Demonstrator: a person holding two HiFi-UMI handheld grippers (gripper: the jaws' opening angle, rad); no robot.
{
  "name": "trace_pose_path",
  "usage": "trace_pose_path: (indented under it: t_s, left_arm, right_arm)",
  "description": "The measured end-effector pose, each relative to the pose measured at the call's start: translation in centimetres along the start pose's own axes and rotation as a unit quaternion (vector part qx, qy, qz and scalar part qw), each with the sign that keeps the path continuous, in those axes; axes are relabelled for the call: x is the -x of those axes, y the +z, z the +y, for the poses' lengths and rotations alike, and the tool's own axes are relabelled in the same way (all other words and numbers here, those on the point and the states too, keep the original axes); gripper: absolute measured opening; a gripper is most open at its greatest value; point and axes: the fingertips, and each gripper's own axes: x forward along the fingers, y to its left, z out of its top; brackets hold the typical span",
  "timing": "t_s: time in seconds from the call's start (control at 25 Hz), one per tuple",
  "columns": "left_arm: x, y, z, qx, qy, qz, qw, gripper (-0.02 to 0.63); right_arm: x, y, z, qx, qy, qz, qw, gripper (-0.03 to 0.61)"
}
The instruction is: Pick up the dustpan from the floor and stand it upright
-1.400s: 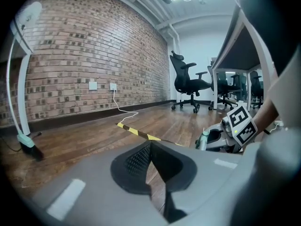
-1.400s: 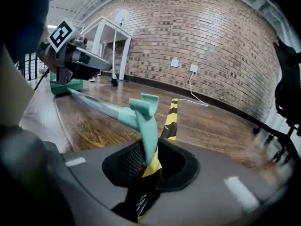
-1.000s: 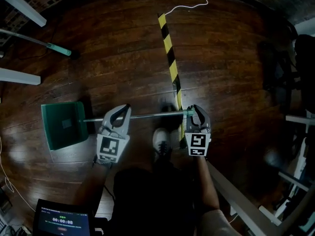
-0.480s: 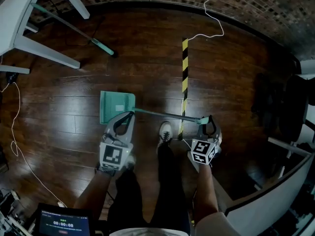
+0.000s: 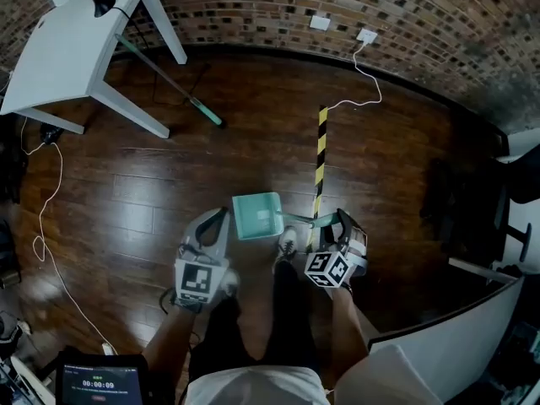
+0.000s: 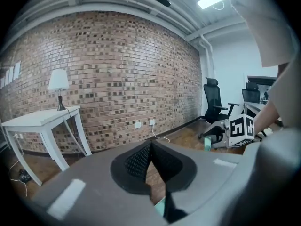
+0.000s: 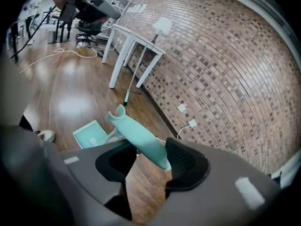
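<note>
At the left, the left gripper (image 5: pixel 216 218) stood with its jaws closed tip to tip and nothing clamped between them. It was just beside the dustpan and, as far as the head view showed, not touching it. In the middle, the dustpan (image 5: pixel 257 216) hung steeply, its teal scoop low over the floor (image 5: pixel 126 192) and close by the person's shoe (image 5: pixel 287 241), with its handle (image 7: pixel 138 142) rising toward the right. Whether the scoop's edge had reached the boards I could not tell. At the right, the right gripper (image 7: pixel 149 161) had just been opening its jaws. They stood wide with the handle's top end between them, leaning on one pad and clear of the other, so it was cradled rather than gripped.

To do this well, I judged, those loose jaws should fence the handle until the scoop sat flat and the handle stood plumb; drawing off sooner would risk a topple. The left gripper could steady the shaft lower down, and the scoop wanted setting clear of the shoe.
</note>
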Motion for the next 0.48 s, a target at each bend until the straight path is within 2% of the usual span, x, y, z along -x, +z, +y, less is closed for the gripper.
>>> trace_pose_path:
  t_s: [0.08, 0.2, 0.32, 0.48]
  left_arm:
    - [0.9, 0.2, -0.2, 0.001, 0.0, 0.003, 1.0, 0.002]
    - [2.4, 0.2, -0.9, 0.008, 0.0, 0.005, 1.0, 0.002]
    - [3.9, 0.3, -1.4, 0.009, 0.0, 0.007, 0.9999, 0.002]
    - [5.7, 0.1, -1.2, 0.005, 0.001, 0.007, 1.0, 0.002]
  right_arm:
    - [0.5, 1.5, 1.2, 0.027, 0.013, 0.002, 1.0, 0.216]
    - [1.4, 3.1, 2.8, 0.034, 0.021, 0.013, 0.999, 0.221]
    - [2.6, 3.8, 4.2, 0.0, 0.023, 0.03, 0.999, 0.227]
    - [3.9, 4.6, 5.4, -0.048, 0.027, 0.029, 0.998, 0.231]
